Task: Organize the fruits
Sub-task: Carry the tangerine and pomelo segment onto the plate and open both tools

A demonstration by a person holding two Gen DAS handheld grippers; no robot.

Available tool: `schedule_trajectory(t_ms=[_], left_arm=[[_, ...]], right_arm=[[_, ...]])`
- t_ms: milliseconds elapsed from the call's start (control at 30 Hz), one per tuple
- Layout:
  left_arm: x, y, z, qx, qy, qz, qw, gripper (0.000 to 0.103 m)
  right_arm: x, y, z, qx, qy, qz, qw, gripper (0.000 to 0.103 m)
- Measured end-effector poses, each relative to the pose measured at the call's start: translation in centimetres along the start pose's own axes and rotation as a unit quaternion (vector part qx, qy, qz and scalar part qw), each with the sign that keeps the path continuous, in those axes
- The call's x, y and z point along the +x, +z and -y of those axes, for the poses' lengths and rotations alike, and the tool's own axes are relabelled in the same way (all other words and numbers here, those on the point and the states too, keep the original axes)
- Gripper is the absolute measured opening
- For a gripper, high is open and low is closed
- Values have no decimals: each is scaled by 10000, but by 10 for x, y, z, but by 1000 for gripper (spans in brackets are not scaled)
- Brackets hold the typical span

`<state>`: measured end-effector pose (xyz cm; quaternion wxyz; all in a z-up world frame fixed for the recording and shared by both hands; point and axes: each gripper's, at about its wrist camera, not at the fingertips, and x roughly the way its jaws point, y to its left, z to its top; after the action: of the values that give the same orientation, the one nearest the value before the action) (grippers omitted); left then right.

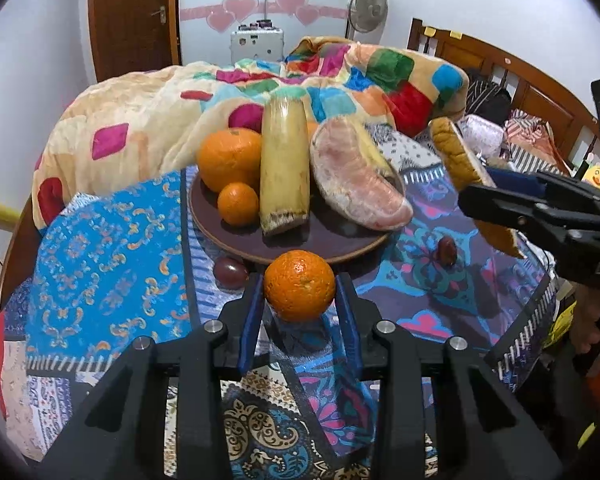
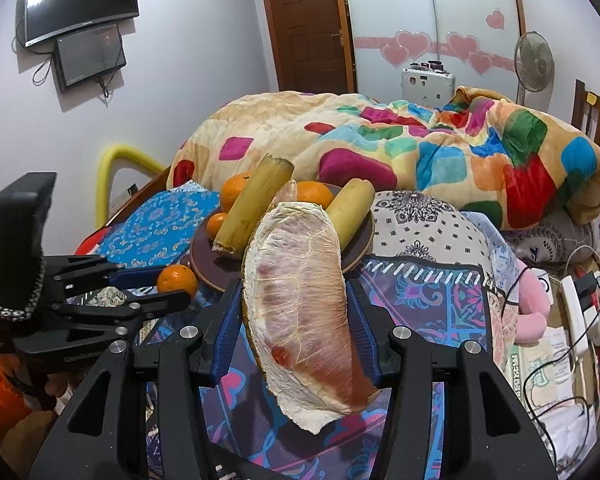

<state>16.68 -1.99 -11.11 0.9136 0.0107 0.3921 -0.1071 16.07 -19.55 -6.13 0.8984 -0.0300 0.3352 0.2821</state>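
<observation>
Bed (image 1: 100, 208): covered with patterned cloths; a patchwork quilt (image 2: 400, 140) is heaped at the far side.
Plate (image 1: 332, 242): dark, round, on the cloths; it carries two cane pieces, a pomelo wedge and oranges.
Right gripper (image 2: 296, 312): clamped on a pomelo slice (image 2: 300, 308), pink flesh toward the camera, held above the cloth in front of the plate.
Left gripper (image 1: 300, 300): blue pads hug an orange (image 1: 299, 285) on both sides, just in front of the plate rim; the fruit sits at the fingertips.
Plate wedge (image 1: 356, 184): lies on the right half of the plate, leaning on a cane piece.
Cane (image 1: 285, 168): stands tilted in the middle of the plate.
Big orange (image 1: 230, 158): on the plate's left, beside the cane.
Small orange (image 1: 238, 204): in front of the big one.
Dark fruits: one (image 1: 230, 270) just left of the left gripper, another (image 1: 447, 250) on the cloth right of the plate.
</observation>
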Motion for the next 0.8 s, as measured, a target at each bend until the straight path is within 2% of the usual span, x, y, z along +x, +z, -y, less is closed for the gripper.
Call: schedule_trajectory(t_ms=[233, 500, 800], left_arm=[[-10, 17, -11, -61, 95, 225, 9997, 36], [2, 31, -27, -169, 247, 242, 9993, 36], [27, 36, -41, -232, 290, 63, 9993, 36]], right_arm=[[-1, 15, 1, 4, -38, 185, 9998, 47], [12, 45, 10, 69, -148, 360, 9992, 47], [51, 60, 17, 140, -296, 132, 9994, 47]])
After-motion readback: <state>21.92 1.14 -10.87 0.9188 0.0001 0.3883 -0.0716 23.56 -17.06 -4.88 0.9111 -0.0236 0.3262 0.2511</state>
